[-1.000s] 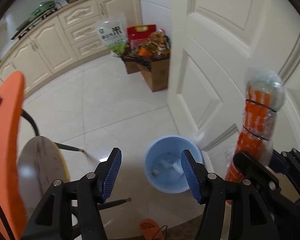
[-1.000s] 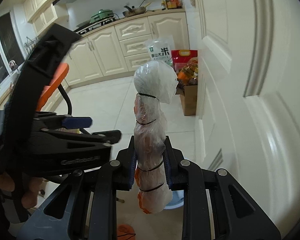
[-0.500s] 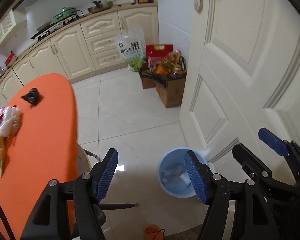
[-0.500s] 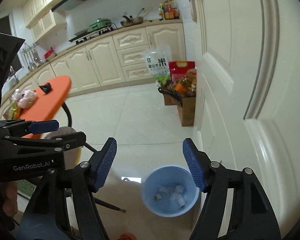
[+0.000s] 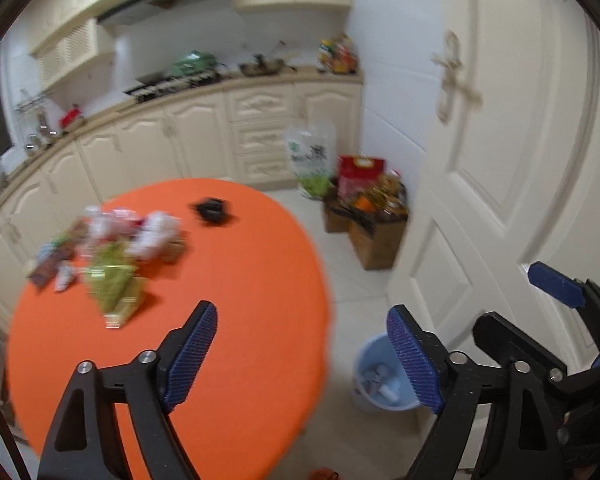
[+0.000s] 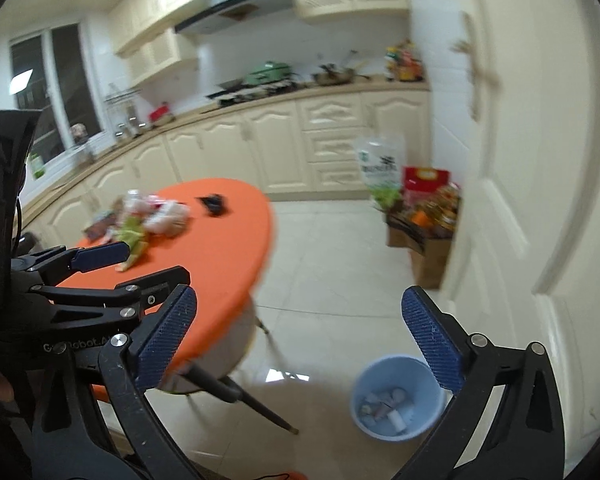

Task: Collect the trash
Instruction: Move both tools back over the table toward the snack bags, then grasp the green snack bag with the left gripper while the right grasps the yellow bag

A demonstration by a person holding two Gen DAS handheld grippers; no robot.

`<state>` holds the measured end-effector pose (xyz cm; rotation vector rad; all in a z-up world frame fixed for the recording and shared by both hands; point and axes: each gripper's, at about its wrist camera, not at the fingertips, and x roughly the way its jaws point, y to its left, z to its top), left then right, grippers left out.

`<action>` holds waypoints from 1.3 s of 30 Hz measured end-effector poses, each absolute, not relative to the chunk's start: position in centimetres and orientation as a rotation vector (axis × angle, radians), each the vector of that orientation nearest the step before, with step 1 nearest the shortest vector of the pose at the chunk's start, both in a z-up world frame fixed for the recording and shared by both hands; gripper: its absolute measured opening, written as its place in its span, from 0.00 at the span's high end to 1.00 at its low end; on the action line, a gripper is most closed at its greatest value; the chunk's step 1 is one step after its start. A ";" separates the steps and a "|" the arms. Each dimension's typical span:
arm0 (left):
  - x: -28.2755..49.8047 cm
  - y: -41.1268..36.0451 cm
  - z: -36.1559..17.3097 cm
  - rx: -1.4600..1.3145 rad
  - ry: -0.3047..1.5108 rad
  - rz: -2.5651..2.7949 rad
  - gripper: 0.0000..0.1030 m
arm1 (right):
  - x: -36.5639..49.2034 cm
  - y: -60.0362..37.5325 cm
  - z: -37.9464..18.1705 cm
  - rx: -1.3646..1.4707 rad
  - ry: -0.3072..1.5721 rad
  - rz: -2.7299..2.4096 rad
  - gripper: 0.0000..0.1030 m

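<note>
A pile of wrappers and crumpled trash [image 5: 112, 248] lies on the far left of a round orange table [image 5: 236, 320]; it also shows in the right wrist view [image 6: 148, 216]. A small black scrap [image 5: 212, 208] lies apart from it. A light blue bin [image 6: 396, 396] with trash inside stands on the floor by the white door; it also shows in the left wrist view [image 5: 380, 376]. My left gripper [image 5: 304, 356] is open and empty above the table's near edge. My right gripper [image 6: 300, 336] is open and empty above the floor.
A white door [image 5: 500, 160] stands on the right. Cardboard boxes with groceries [image 5: 364, 216] and a rice bag [image 5: 312, 156] sit by the cream cabinets [image 5: 180, 136]. A stool [image 6: 220, 360] stands under the table's edge.
One second ago my right gripper was shut on a plastic-wrapped orange bundle; it opened and the bundle is gone from it. Both grippers have since tilted up from the bin toward the table.
</note>
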<state>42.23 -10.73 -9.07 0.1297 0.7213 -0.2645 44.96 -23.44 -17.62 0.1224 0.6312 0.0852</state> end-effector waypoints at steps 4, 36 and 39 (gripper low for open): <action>40.8 -3.5 -7.6 0.090 0.664 -0.162 0.10 | 46.8 -18.0 -16.3 0.068 0.618 0.150 0.00; 62.8 15.0 -14.3 -0.219 0.955 -0.044 0.72 | 64.9 -3.5 -26.4 -0.015 0.881 0.313 0.00; 62.3 17.6 -13.9 -0.266 0.953 -0.079 0.90 | 65.6 -2.3 -26.7 -0.013 0.890 0.352 0.00</action>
